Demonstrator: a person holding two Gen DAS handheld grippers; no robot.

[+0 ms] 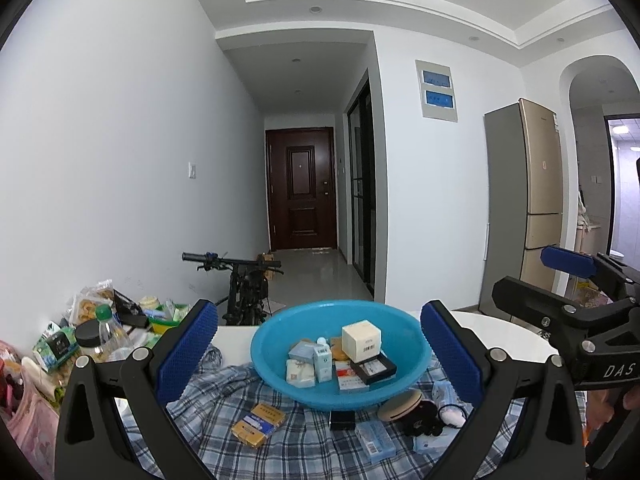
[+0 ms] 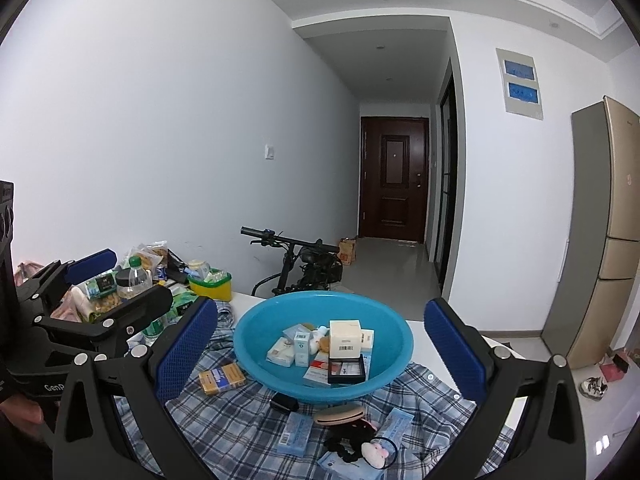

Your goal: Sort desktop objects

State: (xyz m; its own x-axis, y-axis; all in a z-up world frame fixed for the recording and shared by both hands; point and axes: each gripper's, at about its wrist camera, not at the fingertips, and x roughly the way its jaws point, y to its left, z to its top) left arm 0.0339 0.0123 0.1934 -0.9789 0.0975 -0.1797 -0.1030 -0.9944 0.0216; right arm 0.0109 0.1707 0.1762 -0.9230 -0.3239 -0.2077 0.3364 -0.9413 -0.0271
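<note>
1. We hold the left gripper (image 1: 318, 354) and the right gripper (image 2: 320, 350) above the near edge of the table; both are spread wide and grasp nothing.
2. Between us sits a round blue plastic basin (image 1: 276, 336) on a rumpled blue-and-white plaid cloth (image 1: 224, 388), which covers the white table (image 1: 500, 332).
3. In the basin lie small cartons: a cream cube box (image 1: 361, 339), a flat black box (image 1: 373, 368) and pale blue boxes.
4. On the cloth, in front of the basin, we see a yellow pack (image 1: 259, 424), a small black box (image 1: 342, 420), a tan oval disc (image 1: 400, 399), a light blue carton (image 1: 375, 440) and a dark fuzzy hair tie (image 2: 352, 434).
5. To the left, snack bags and a green-capped clear bottle (image 1: 107, 330) crowd the table's edge.
6. Beyond the table stands a black bicycle (image 1: 244, 284).
</note>
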